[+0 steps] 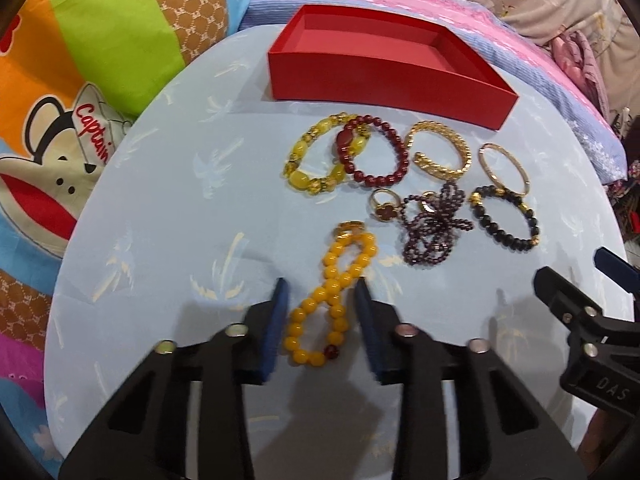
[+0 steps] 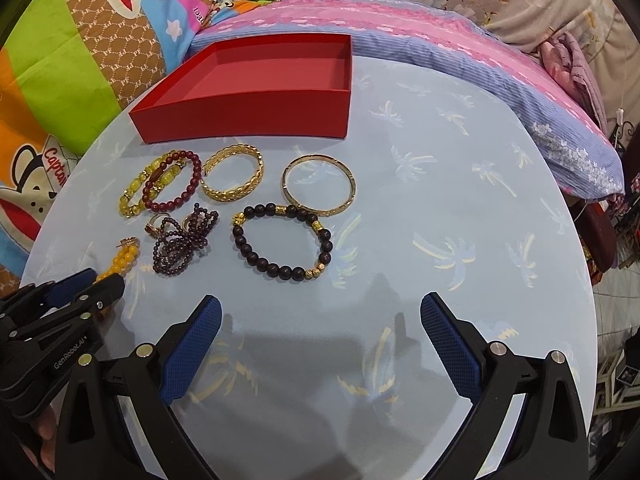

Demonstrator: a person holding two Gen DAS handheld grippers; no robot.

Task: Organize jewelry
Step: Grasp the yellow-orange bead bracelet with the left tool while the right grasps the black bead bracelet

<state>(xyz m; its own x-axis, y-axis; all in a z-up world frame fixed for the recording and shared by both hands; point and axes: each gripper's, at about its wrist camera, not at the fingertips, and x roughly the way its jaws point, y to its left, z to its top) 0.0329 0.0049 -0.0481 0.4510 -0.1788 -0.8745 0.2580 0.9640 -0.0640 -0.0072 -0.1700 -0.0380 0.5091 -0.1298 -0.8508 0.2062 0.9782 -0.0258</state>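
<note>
My left gripper (image 1: 322, 292) straddles the yellow bead bracelet (image 1: 332, 300) near the tabletop's (image 1: 160, 220) front edge, jaws narrow, not visibly pressing; my right gripper (image 2: 320, 320) stands wide, empty.

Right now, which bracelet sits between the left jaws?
The orange-yellow beaded bracelet, twisted into a figure eight with one dark red bead. It lies nearest the camera, apart from the cluster near the red box.

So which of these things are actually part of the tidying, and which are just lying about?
Part of the job:
- red box, empty
- yellow bead bracelet, between the left tool pads
- dark red bracelet
- gold cuff
- black bead bracelet

Just lying about:
- cartoon pillow
- pink blanket
</note>
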